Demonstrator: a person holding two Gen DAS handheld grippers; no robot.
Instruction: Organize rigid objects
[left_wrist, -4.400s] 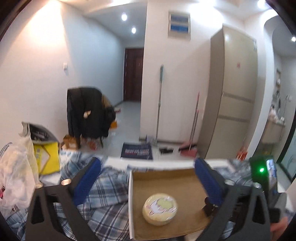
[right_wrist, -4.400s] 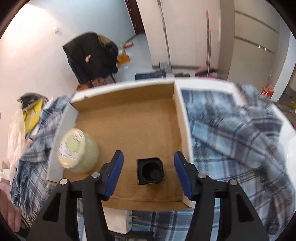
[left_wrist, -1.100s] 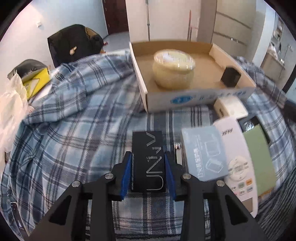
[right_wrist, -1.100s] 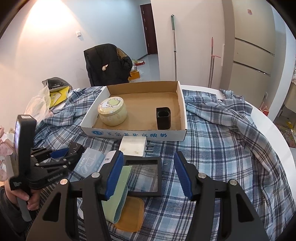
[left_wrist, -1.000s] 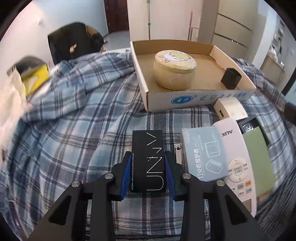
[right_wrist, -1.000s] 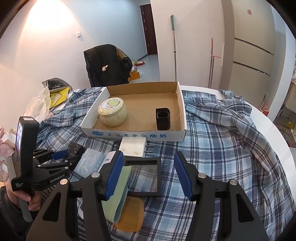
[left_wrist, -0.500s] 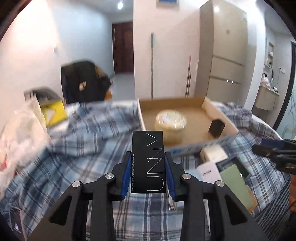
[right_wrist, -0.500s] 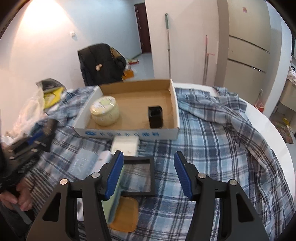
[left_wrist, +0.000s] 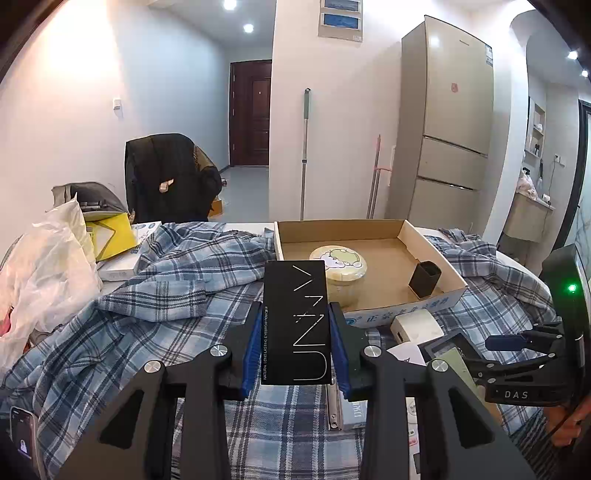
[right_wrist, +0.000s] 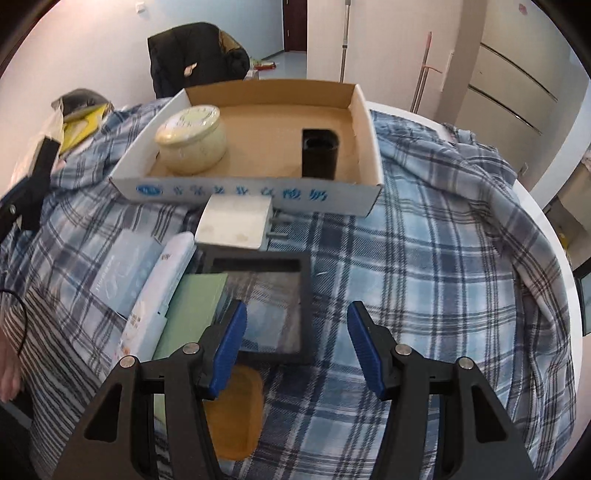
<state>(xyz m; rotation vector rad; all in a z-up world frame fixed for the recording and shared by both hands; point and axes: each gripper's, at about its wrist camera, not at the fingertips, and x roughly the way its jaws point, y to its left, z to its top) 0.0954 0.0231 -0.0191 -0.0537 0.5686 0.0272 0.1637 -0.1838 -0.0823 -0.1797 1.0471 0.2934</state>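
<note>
My left gripper (left_wrist: 295, 347) is shut on a tall black UNNY box (left_wrist: 294, 314) and holds it above the plaid cloth, short of the cardboard box (left_wrist: 432, 243). That box (right_wrist: 255, 192) holds a cream round jar (right_wrist: 192, 138) and a black square cup (right_wrist: 319, 153). My right gripper (right_wrist: 297, 339) is open and empty, hovering over a black frame (right_wrist: 291, 266). In front of the box lie a white charger (right_wrist: 234, 221), a white remote (right_wrist: 162, 284), a pale blue packet (right_wrist: 122, 273), a green card (right_wrist: 192, 314) and an orange pad (right_wrist: 232, 417).
A blue plaid cloth (right_wrist: 424, 258) covers the round white table (right_wrist: 546, 229). At the left lie plastic bags (left_wrist: 48, 273) and a yellow bag (left_wrist: 110, 236). A chair with a dark jacket (left_wrist: 166, 177) and a fridge (left_wrist: 447, 125) stand behind.
My left gripper has lifted the black UNNY box off the cloth and levelled out toward the cardboard box. My right gripper has dropped lower and closer over the black frame.
</note>
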